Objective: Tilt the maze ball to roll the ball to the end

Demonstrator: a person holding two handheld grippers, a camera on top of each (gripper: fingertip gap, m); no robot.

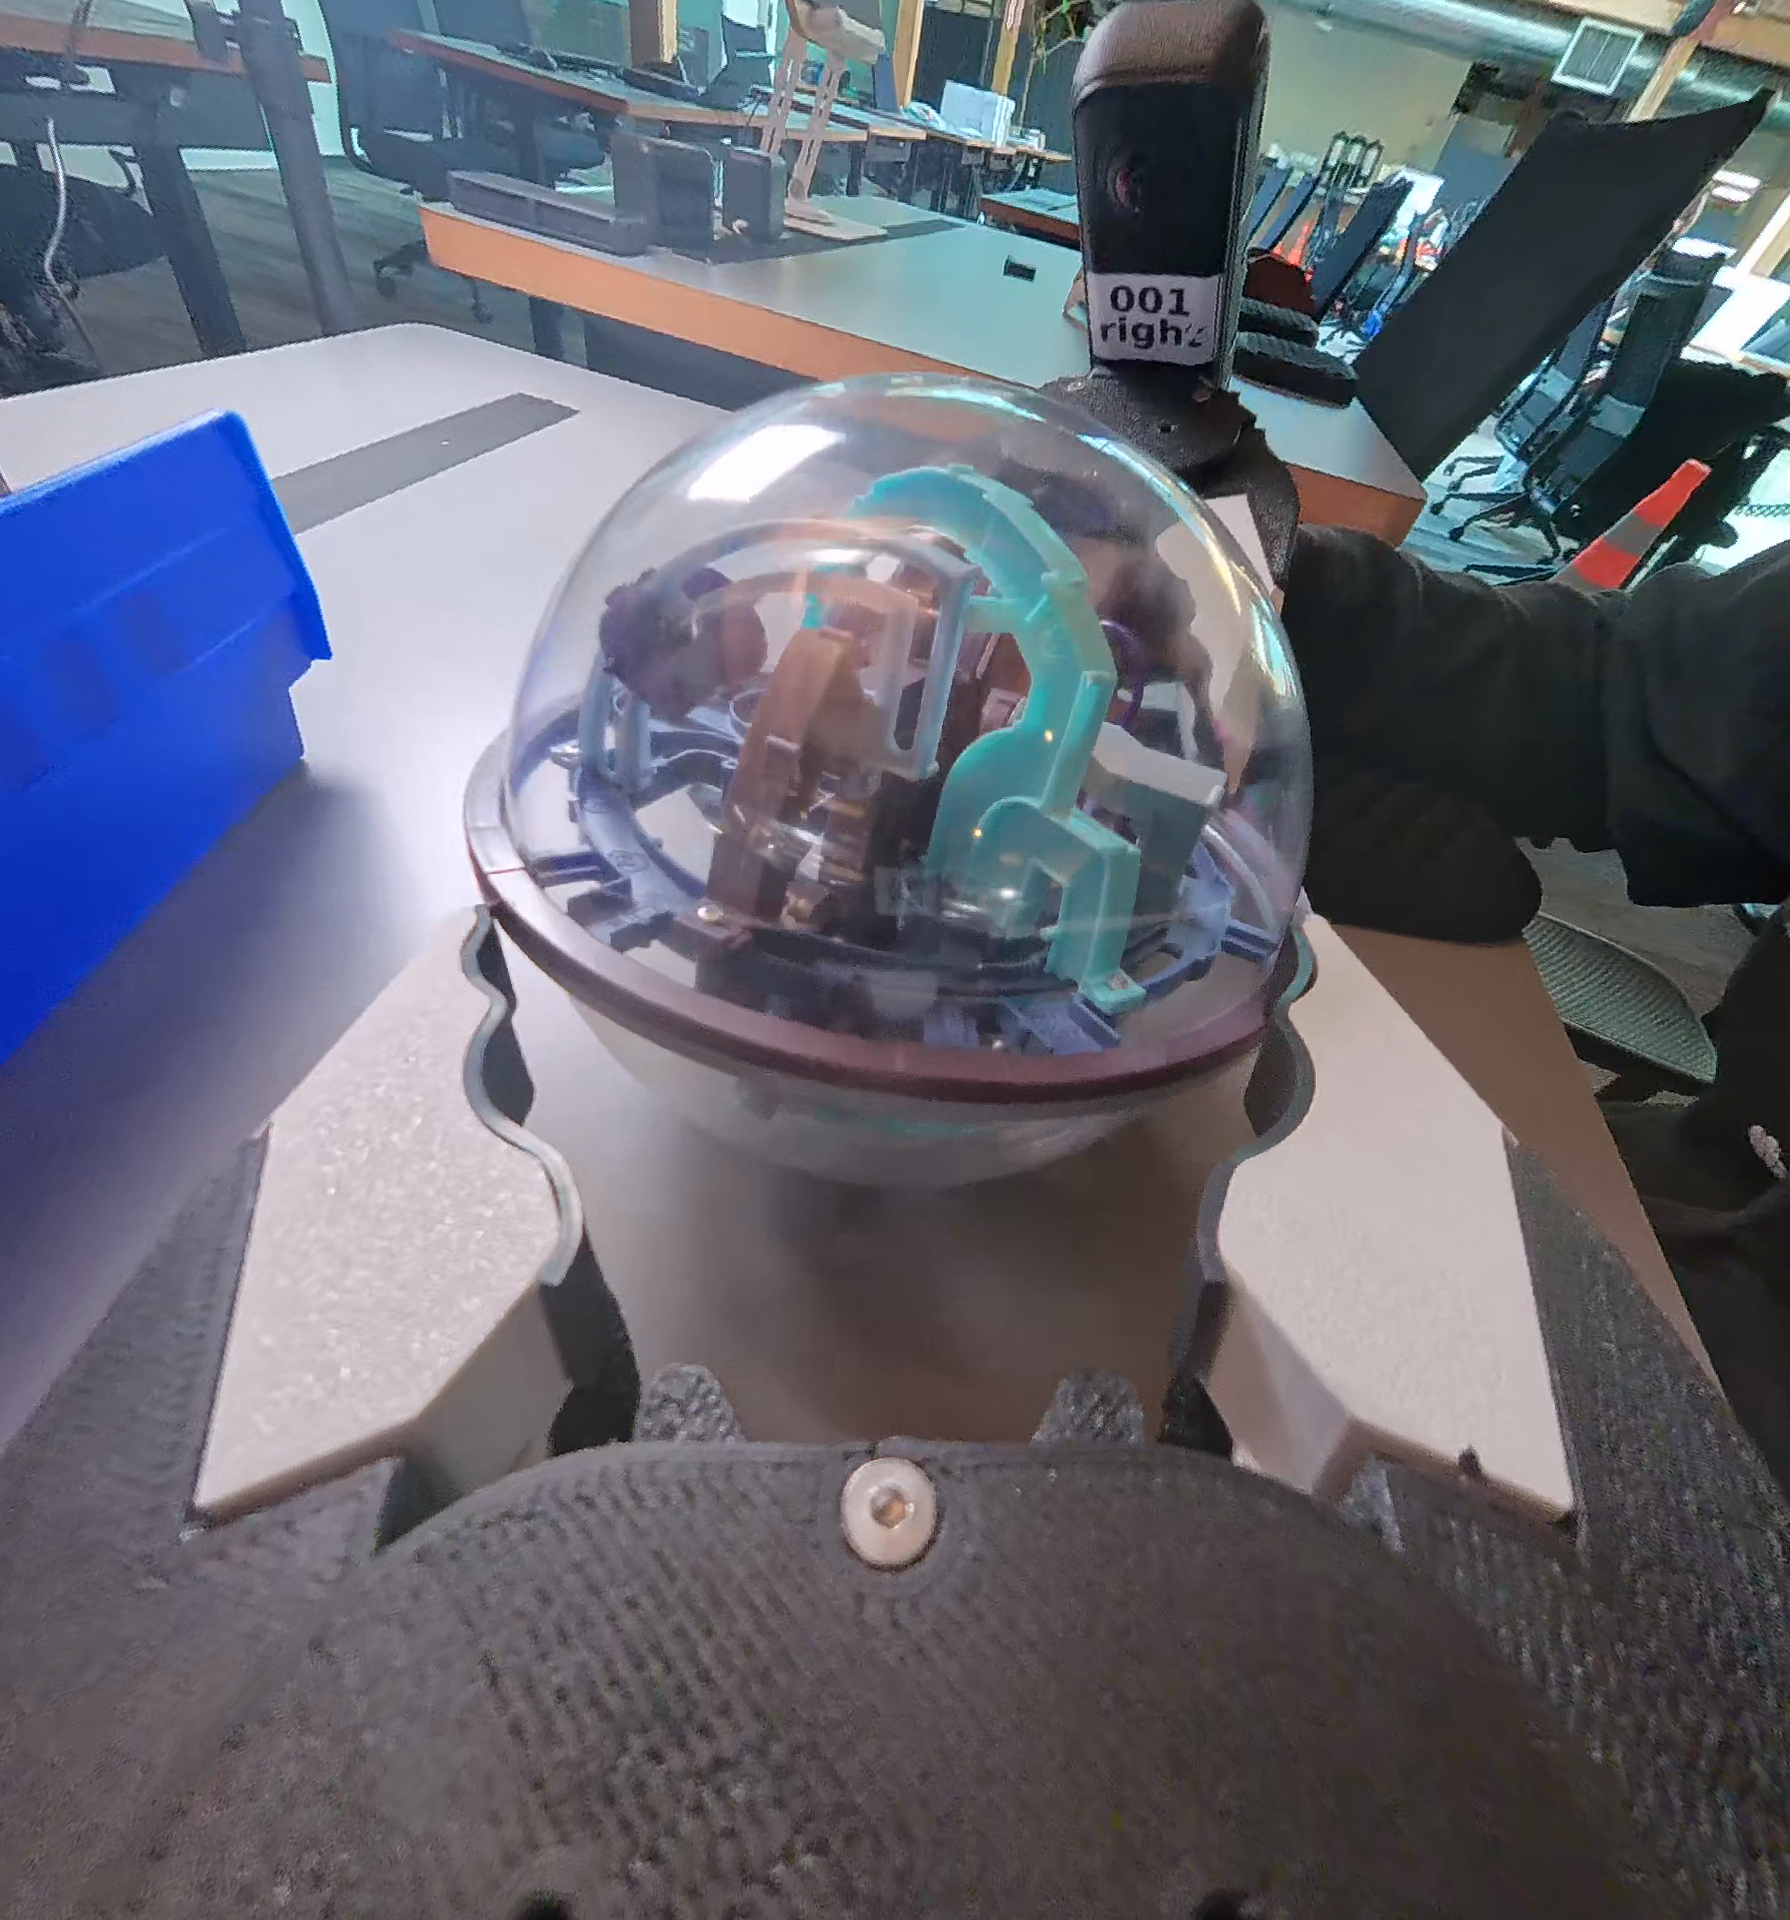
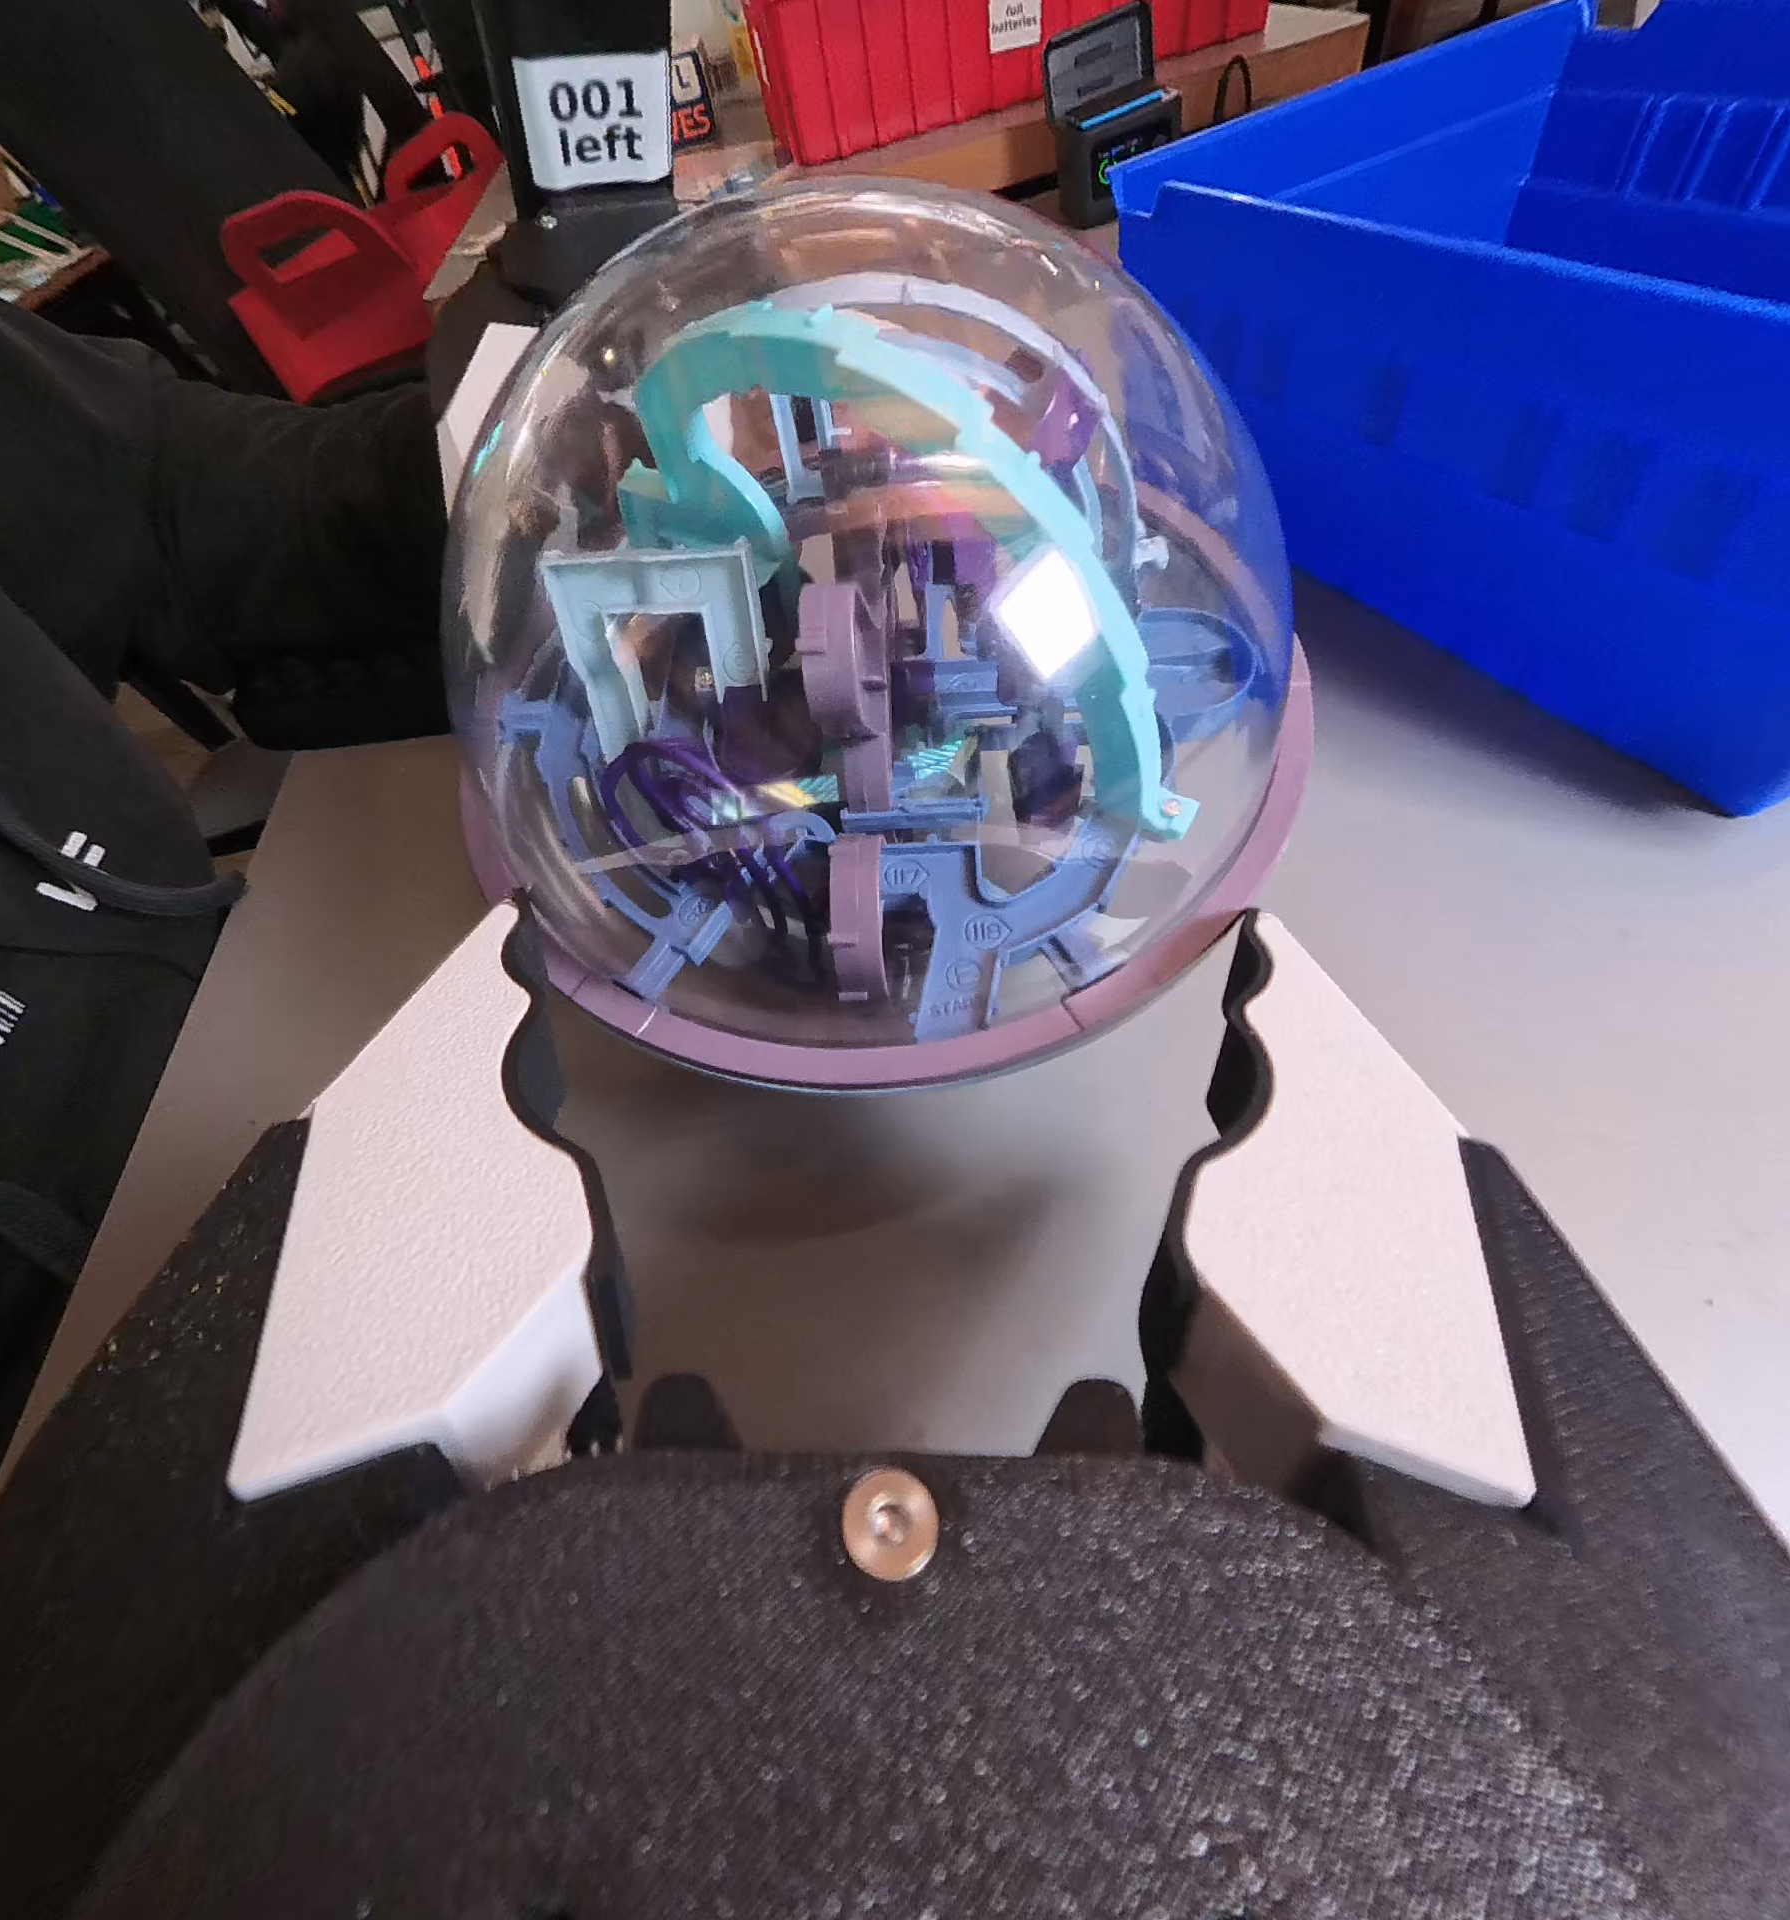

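Note:
The maze ball is a clear sphere with a dark red-purple rim and teal, brown, blue and purple tracks inside. It sits tilted, low over the grey table. My left gripper has both fingertips against the rim, one on each side. My right gripper faces it from the opposite side of the maze ball, with both fingertips also against the rim. Each gripper's body shows behind the ball in the other's view: the right gripper's and the left gripper's. I cannot pick out the small rolling ball for certain.
A blue plastic bin stands on the table beside the ball, and shows in the right wrist view. A person's black sleeve reaches in on the other side. Red bins and office desks lie beyond.

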